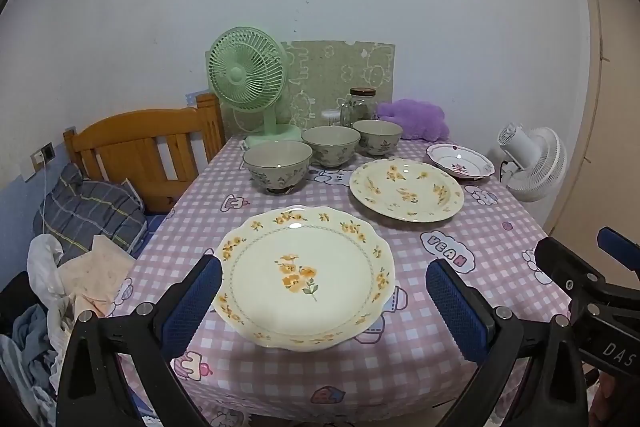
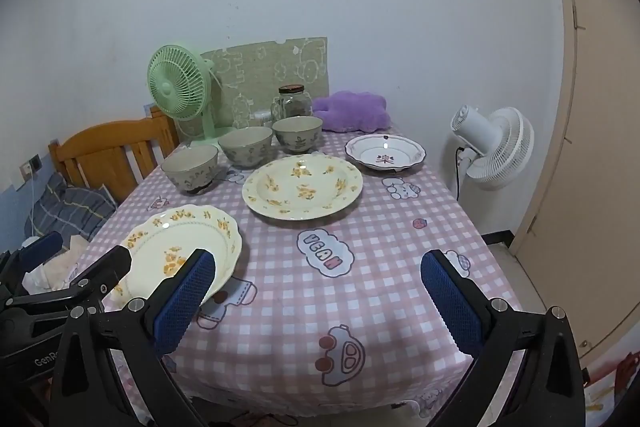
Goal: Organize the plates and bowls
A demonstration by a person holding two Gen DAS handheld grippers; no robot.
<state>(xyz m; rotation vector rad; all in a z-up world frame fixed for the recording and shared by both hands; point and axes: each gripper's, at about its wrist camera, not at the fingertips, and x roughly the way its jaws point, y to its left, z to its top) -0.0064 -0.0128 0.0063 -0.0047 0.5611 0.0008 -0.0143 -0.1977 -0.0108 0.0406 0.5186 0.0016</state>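
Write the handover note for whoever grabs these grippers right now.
Left gripper: open, empty, the near plate framed between its fingers, no contact.
Right gripper: open, empty, over bare tablecloth.
Dishes, all separate on the table: near plate at the front left; big plate mid-table; small pink-flower plate back right; three bowls in a row in front of the green fan.
Done: nothing stacked or moved, by the look of it.
Left: stack the plates, probably nest the bowls.

Both wrist views look downward (side by side) across one table (image 1: 500, 227), left camera leftmost.
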